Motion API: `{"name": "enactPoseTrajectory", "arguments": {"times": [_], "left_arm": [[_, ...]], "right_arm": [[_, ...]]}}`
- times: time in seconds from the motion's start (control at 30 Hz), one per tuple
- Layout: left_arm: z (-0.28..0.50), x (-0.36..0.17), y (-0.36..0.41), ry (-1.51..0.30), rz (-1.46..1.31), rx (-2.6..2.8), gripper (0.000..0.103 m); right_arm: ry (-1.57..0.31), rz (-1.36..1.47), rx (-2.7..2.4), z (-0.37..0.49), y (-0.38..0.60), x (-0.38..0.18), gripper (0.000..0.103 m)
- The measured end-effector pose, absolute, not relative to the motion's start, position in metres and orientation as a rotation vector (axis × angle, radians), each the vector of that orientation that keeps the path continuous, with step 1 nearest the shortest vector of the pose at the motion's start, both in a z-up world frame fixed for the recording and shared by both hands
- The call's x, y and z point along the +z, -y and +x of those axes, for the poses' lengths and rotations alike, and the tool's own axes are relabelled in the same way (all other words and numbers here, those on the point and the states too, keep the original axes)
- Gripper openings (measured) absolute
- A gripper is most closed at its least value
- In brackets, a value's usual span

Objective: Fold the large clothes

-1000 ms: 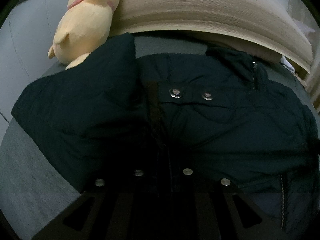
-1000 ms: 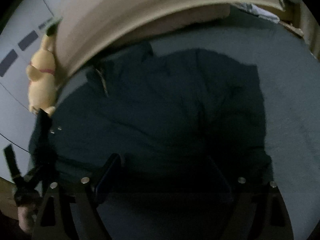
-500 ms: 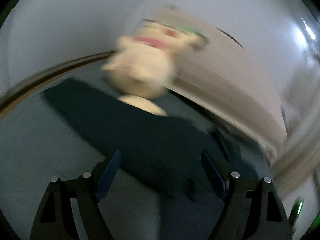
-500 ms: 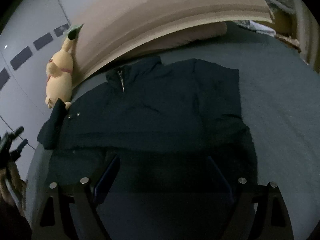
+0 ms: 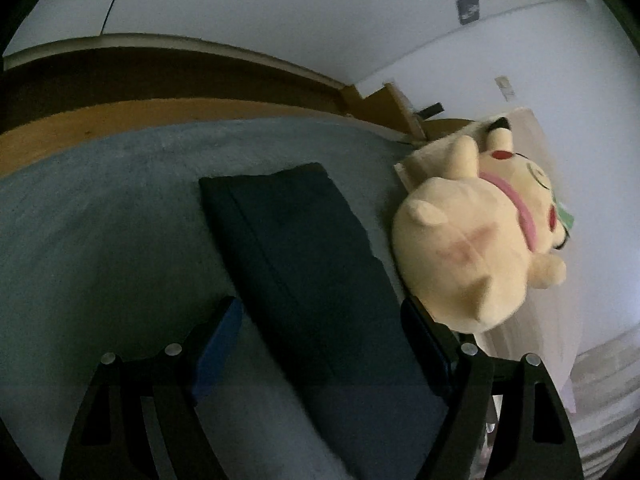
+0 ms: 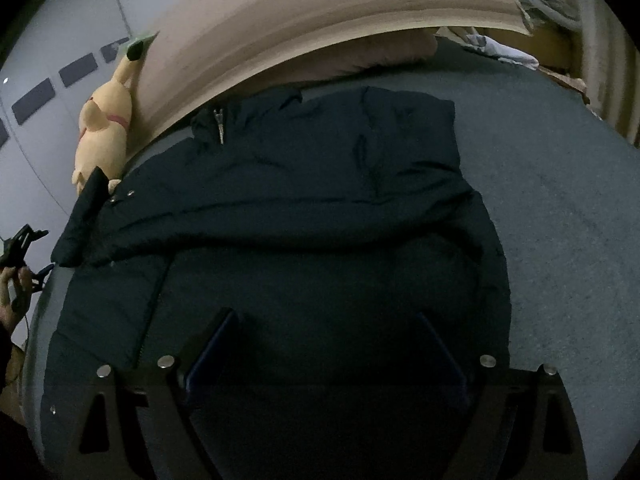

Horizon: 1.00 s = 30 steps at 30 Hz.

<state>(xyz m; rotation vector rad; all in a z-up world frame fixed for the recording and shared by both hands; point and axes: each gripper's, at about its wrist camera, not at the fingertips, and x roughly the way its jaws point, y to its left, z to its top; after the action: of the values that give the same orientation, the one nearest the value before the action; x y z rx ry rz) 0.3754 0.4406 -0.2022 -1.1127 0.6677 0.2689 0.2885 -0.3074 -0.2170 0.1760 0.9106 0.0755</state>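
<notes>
Lying flat on nubby grey bedding (image 6: 560, 200), the puffy dark jacket (image 6: 300, 208) sits beneath both spread tongs, left (image 5: 320, 344) and right (image 6: 326, 352).

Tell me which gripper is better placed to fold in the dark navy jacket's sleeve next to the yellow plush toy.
Left, probably. The left gripper is open with the dark navy jacket's sleeve running between its fingers, beside the yellow plush toy. The right gripper, also open, hovers over the jacket's lower body, away from that sleeve.

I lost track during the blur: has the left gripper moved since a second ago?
Yes. The left gripper swung left, off the jacket's body toward its sleeve beside the plush toy.
</notes>
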Motion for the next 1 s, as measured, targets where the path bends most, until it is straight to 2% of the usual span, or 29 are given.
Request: {"name": "enactPoseTrajectory", "arguments": {"times": [0.03,0.1,0.13,0.17,0.23,0.37,0.63,0.83,1.0], "left_arm": [[0.379,-0.204,-0.441,-0.669,-1.101,0.278,0.079],[0.382,-0.205,-0.444,-0.692,-1.064,0.312,0.058],[0.383,-0.207,-0.446,-0.712,-1.045,0.333,0.030],[0.388,-0.209,-0.447,-0.758,-1.003,0.368,0.015],[0.391,-0.206,-0.447,-0.761,-0.968,0.371,0.009],[0.388,-0.169,-0.427,-0.729,-0.786,0.402,0.005],[0.356,-0.041,-0.342,-0.514,-0.458,0.291,0.005],[0.350,0.045,-0.236,-0.384,-0.315,0.102,0.005],[0.355,0.072,-0.141,-0.368,-0.263,-0.073,0.005]], "right_arm": [[-0.909,0.176,0.077,0.289,0.307,-0.218,0.093],[-0.907,0.180,0.077,0.287,0.309,-0.219,0.093],[-0.907,0.182,0.078,0.286,0.310,-0.220,0.093],[-0.907,0.183,0.078,0.287,0.310,-0.221,0.093],[-0.907,0.183,0.079,0.286,0.310,-0.221,0.093],[-0.908,0.194,0.084,0.287,0.312,-0.223,0.094],[-0.903,0.213,0.098,0.285,0.315,-0.224,0.095],[-0.895,0.243,0.110,0.282,0.319,-0.224,0.095],[-0.886,0.273,0.121,0.281,0.322,-0.223,0.095]]}}
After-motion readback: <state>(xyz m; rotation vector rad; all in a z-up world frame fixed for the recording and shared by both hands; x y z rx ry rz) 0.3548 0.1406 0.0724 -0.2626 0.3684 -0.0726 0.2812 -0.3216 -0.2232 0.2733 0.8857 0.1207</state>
